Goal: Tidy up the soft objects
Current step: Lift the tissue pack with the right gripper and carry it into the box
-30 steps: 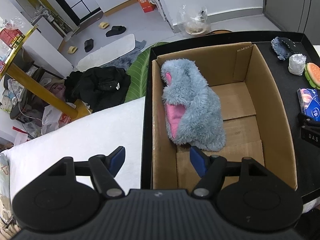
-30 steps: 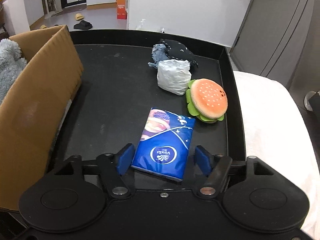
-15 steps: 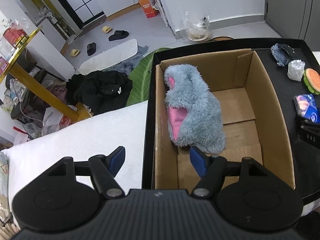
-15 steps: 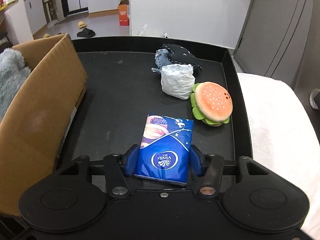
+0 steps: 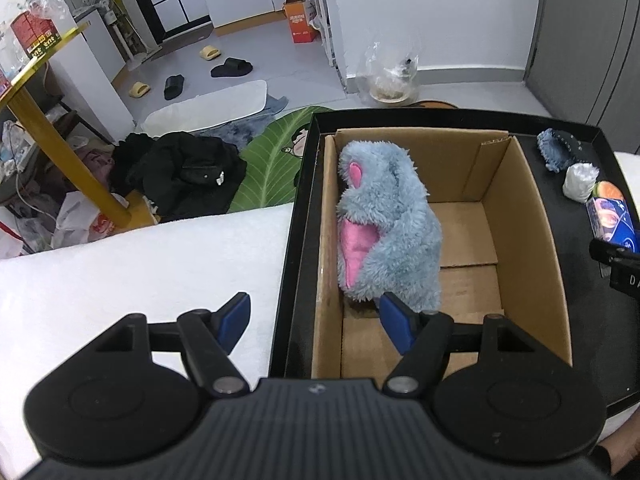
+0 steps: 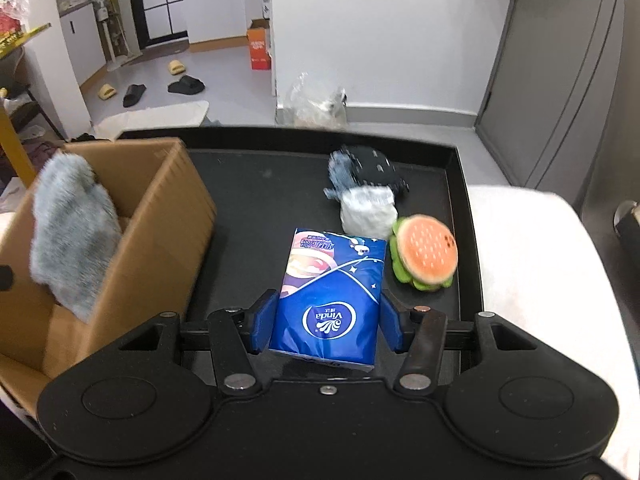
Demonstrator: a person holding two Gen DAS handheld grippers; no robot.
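A grey-blue plush with pink lining [image 5: 388, 224] lies in the left half of an open cardboard box [image 5: 536, 216] on a black tray [image 5: 300, 216]. My left gripper [image 5: 314, 322] is open and empty, held above the box's near left corner. My right gripper [image 6: 325, 326] is shut on a blue Vinda tissue pack [image 6: 332, 292] and holds it lifted above the tray [image 6: 256, 200]. The pack also shows at the right edge of the left wrist view [image 5: 612, 220]. The box [image 6: 168, 216] with the plush [image 6: 72, 236] is to the right gripper's left.
On the tray's right part sit a plush hamburger [image 6: 426, 258], a white wrapped bundle [image 6: 368, 208] and a dark denim piece [image 6: 366, 168]. White padding [image 5: 132, 264] surrounds the tray. The floor beyond holds clothes [image 5: 184, 172], slippers and a yellow table leg [image 5: 60, 140].
My right gripper closed on the tissue pack and lifted it off the tray. My left gripper rose and drew back a little from the box, still open.
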